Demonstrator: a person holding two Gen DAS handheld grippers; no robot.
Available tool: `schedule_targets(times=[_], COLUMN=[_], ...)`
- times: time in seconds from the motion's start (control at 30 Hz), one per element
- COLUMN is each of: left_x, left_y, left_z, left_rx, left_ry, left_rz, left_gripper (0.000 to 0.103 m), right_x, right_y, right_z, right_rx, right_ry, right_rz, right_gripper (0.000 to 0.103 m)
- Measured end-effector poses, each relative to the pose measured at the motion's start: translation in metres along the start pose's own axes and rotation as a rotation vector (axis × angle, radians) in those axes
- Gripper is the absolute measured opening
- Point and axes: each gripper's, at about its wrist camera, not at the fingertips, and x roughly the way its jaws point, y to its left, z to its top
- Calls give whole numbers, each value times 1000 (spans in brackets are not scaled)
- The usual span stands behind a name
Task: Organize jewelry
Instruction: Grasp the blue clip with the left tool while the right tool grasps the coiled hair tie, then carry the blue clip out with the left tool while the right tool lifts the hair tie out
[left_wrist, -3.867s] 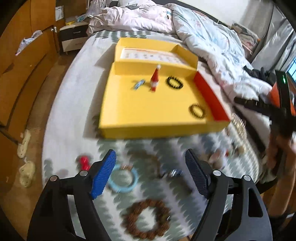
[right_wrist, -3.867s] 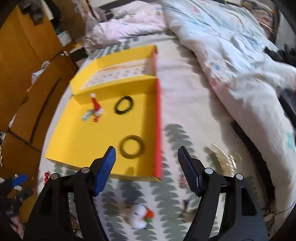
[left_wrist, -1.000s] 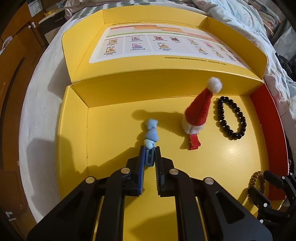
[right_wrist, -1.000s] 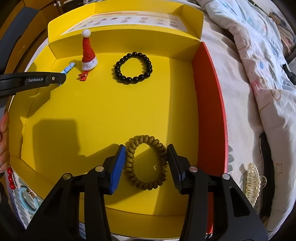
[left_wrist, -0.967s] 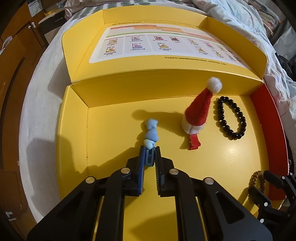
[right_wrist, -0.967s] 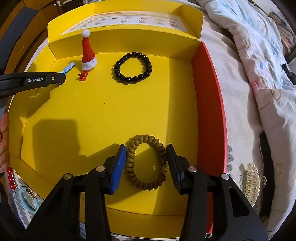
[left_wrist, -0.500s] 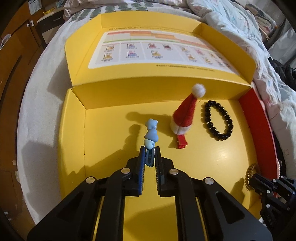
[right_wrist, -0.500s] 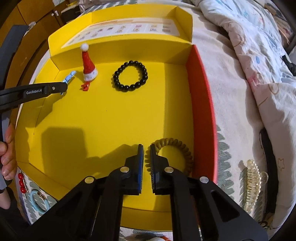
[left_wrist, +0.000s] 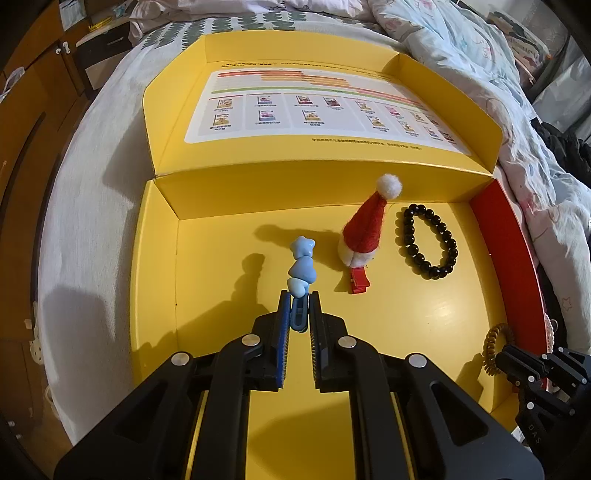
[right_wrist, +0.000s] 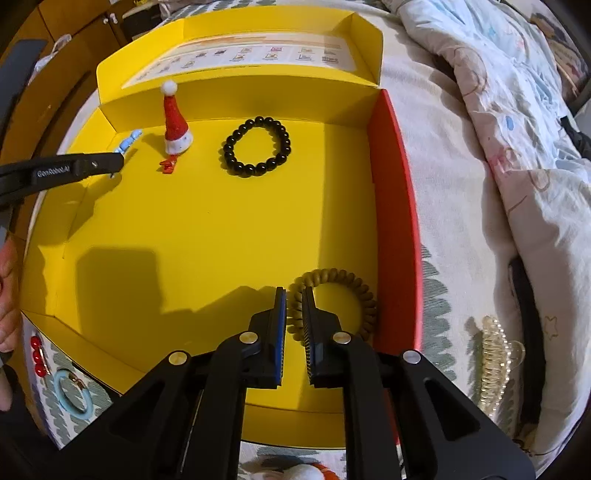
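Inside the yellow box (left_wrist: 461, 317) on the bed (right_wrist: 454, 155), a blue hair clip (left_wrist: 301, 275) is gripped between the closed fingers of the left gripper (left_wrist: 298, 308), beside a Santa-hat clip (left_wrist: 364, 230) and a black bead bracelet (left_wrist: 428, 240). Near the red side wall, a brown coil hair tie (right_wrist: 334, 295) is pinched at its left edge by the right gripper (right_wrist: 294, 308), whose fingers have just closed.

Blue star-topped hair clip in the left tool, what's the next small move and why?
Probably open the left tool and leave the blue star-topped hair clip there. Its pads are shut on the clip's lower end, already over the yellow cardboard box floor, beside the red felt Santa-hat clip.
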Motion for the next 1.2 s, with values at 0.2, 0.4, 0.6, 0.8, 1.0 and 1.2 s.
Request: schedule_targets(times=[0.2, 0.4, 0.6, 0.8, 1.0, 1.2], left_x=[1, 1, 1, 2, -1, -11], left_y=[-1, -2, -2, -2, -2, 0], left_z=[0, -1, -1, -2, -2, -3], left_rx=[4, 12, 15, 22, 23, 21], left_ry=[6, 7, 9, 13, 8, -8], left_rz=[-1, -4, -5, -1, -6, -14], left_gripper=[10, 10, 10, 10, 10, 10], right_x=[7, 12, 15, 15, 12, -8], right_y=[-2, 1, 2, 0, 3, 0], right_z=[-3, -6, -7, -8, -7, -4], right_rx=[-8, -28, -31, -20, -16, 8], right_ry=[40, 71, 81, 83, 74, 28], right_rz=[-26, -13, -14, 1, 5, 37], right_gripper=[12, 16, 18, 15, 12, 12])
